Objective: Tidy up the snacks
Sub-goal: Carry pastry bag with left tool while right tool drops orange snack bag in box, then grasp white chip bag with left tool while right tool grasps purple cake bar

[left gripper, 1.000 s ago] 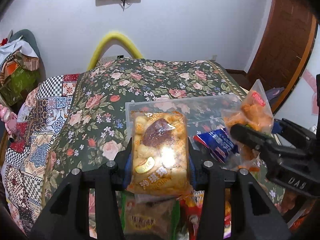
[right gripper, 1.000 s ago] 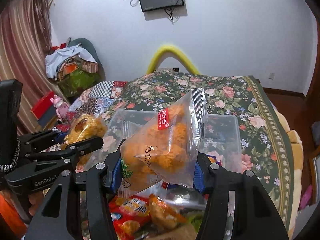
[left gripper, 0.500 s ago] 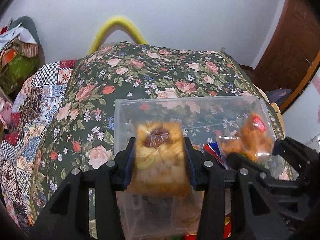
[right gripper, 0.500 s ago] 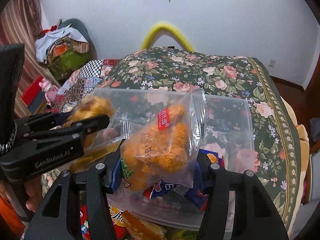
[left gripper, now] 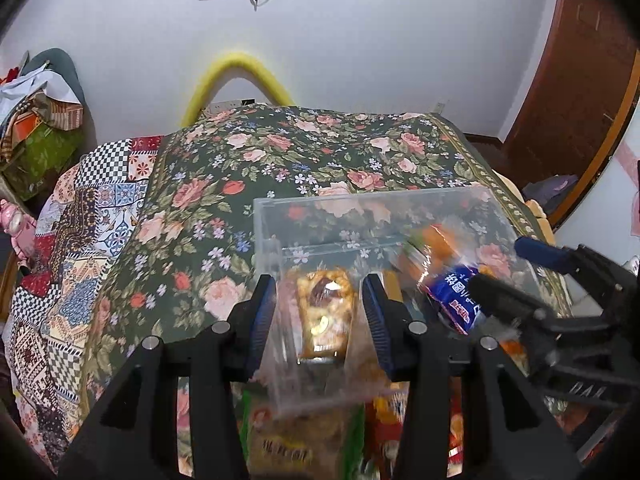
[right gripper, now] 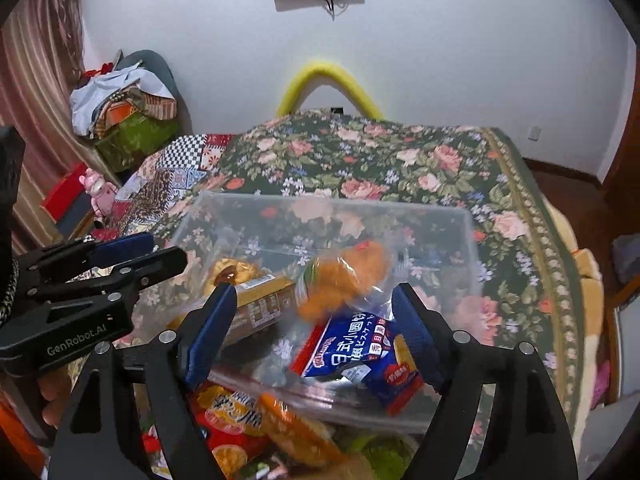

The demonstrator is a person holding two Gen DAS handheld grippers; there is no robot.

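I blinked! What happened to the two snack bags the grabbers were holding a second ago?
Both were let go into the clear box. The left gripper dropped the yellow bag; the right gripper, jaws opening, released the orange bag. The blue packet stayed inside.

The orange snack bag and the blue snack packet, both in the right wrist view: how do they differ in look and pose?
The orange snack bag is clear plastic that shows orange pieces; the blue snack packet is opaque and printed with white characters. The orange snack bag looks blurred; the blue snack packet is sharp. The orange snack bag sits farther back, while the blue snack packet is by the near wall. Both are inside the clear box.
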